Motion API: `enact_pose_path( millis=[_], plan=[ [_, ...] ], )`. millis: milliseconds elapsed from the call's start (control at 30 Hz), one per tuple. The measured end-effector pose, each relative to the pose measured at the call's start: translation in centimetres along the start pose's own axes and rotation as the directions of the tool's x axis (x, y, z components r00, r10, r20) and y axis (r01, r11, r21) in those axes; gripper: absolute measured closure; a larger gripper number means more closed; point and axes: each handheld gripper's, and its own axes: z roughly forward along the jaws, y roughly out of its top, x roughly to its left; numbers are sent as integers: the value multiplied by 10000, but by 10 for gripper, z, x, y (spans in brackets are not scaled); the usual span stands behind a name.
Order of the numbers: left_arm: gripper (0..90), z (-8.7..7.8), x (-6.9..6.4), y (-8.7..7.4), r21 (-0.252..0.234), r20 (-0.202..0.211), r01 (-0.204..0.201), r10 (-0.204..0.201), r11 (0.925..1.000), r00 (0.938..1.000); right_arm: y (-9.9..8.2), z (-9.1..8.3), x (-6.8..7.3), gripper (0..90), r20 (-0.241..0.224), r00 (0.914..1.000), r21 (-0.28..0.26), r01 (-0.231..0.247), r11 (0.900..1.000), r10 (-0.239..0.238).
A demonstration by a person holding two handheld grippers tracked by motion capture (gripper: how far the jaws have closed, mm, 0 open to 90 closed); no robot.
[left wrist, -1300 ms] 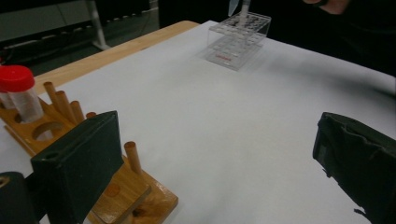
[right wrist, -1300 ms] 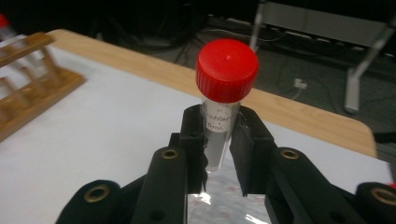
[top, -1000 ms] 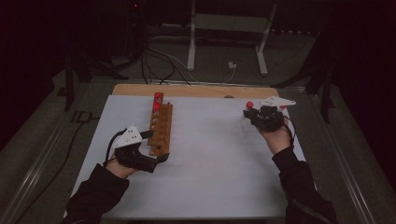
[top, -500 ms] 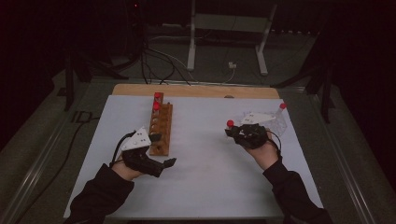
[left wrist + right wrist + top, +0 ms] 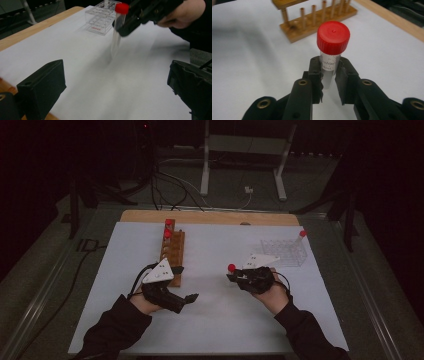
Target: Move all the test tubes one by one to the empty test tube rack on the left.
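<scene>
Right gripper is clamping the red-capped tube just under its cap, risking a swing-out; left gripper is gaping, empty.

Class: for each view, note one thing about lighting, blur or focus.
High view: dim, dark surroundings, white table sheet brightest. Left gripper view: clear red-capped plastic tube streaked by motion blur. Right gripper view: tube sharp between the right gripper, wooden peg rack soft behind.

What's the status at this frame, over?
Right gripper shut on red-capped tube, upright, above the white mat. Left gripper open, empty, beside wooden rack. Nothing between tube and rack.
</scene>
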Motion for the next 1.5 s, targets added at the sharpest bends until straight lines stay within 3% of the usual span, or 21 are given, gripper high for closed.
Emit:
enact_pose_path(
  millis=[400, 667, 1100, 1300, 1500],
  plan=[
    [87, 25, -7, 19, -234, 383, -360, 368, 9991, 9986, -4, 6, 17, 751, -547, 9981, 68, 284, 9996, -280],
    [228, 47, -15, 32, -355, 534, -642, 660, 9973, 9964, -4, 8, 21, 751, -681, 9971, 74, 345, 9994, -340],
    [595, 68, -16, 37, -431, 646, -770, 797, 9961, 9947, -4, 5, 20, 751, -735, 9968, -42, 317, 9995, -319],
    [701, 71, -14, 37, -302, 671, -764, 783, 9966, 9947, -5, 3, 20, 751, -731, 9970, -92, 240, 9997, -246],
    [715, 72, -13, 39, -170, 765, -917, 928, 9956, 9927, -5, 4, 20, 751, -710, 9972, -88, 245, 9997, -250]
  ],
)
